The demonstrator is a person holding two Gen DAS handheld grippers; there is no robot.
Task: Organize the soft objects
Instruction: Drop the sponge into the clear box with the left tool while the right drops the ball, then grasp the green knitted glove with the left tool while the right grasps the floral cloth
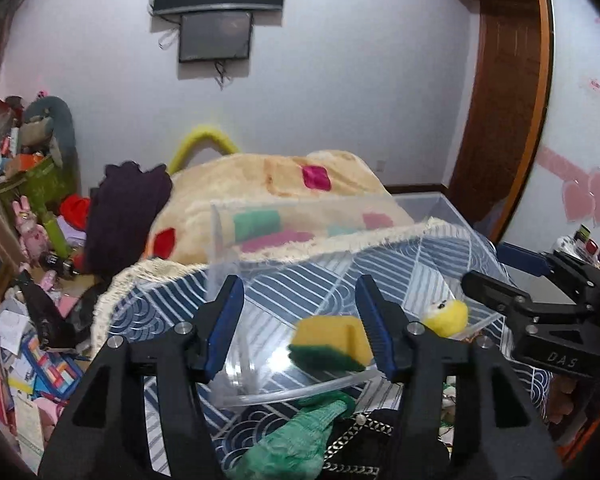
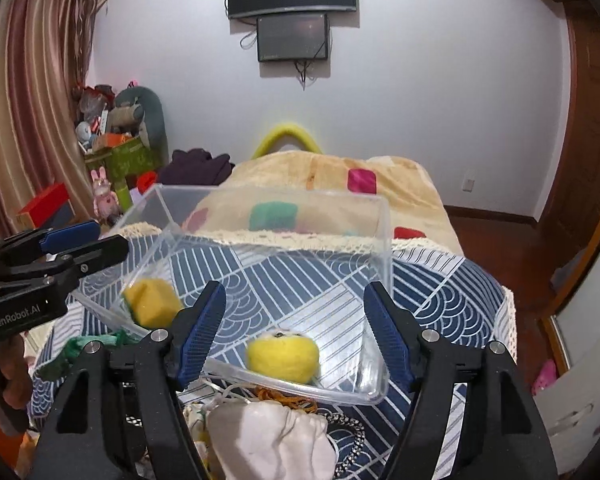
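Nearest the left gripper (image 1: 300,320), below its spread, empty jaws, lies a green knit cloth (image 1: 296,440) beside a black item with a chain. Just past the fingertips, a sponge (image 1: 331,344), yellow with a dark green scrub face, sits tilted inside the clear bin (image 1: 220,240). Right of it, near the bin's front wall, is a fuzzy yellow ball (image 1: 448,317) with a small white face.

The right gripper (image 2: 296,332) is likewise wide apart and holds nothing. Under it rests a white pouch (image 2: 272,436), with an orange cord tangle just ahead. The ball (image 2: 283,355) lies between its fingers, inside the bin (image 2: 384,240) at the near wall; the sponge (image 2: 152,303) sits ahead to the left. The bin stands on a blue patterned cloth (image 2: 440,280). Beyond it spreads a cream blanket (image 2: 320,176) with coloured patches.
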